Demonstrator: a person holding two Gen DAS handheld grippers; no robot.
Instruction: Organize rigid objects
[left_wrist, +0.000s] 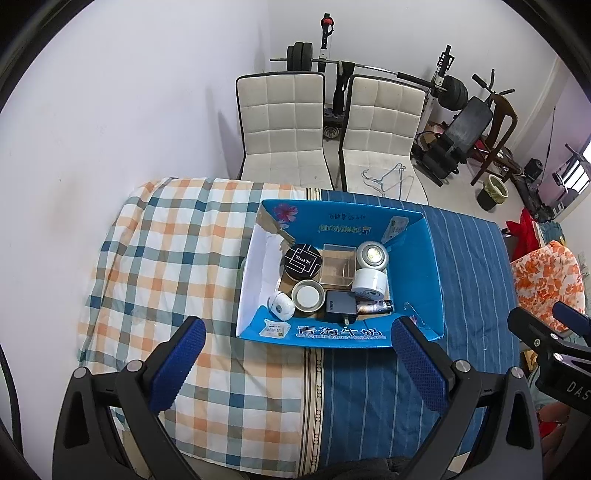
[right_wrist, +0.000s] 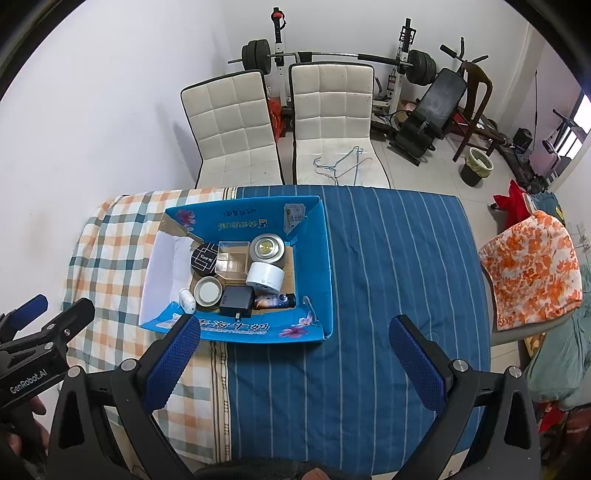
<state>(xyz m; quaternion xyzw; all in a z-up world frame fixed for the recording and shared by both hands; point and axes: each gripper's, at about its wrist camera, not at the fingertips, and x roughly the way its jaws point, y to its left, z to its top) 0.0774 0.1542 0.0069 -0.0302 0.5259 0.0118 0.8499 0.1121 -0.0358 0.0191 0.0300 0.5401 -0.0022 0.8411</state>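
A blue box is sitting on a table with a checked and striped cloth. All the small things are lying inside the box. A black round tin is sitting at the back of the box on the left, and a clear plastic case is sitting just beside it. A silver round tin is sitting at the back on the right, and a white roll of tape is touching its front. At the front of the box a small white thing, a round lid, a black charger and a small dark bottle are lying in a row.

The left gripper is hovering in front of the box with its fingers wide apart and holding nothing. The right gripper is also hovering in front of the box, wide apart and holding nothing. The box is lying beyond both sets of fingertips, not between them.

Two white chairs are standing behind the box.
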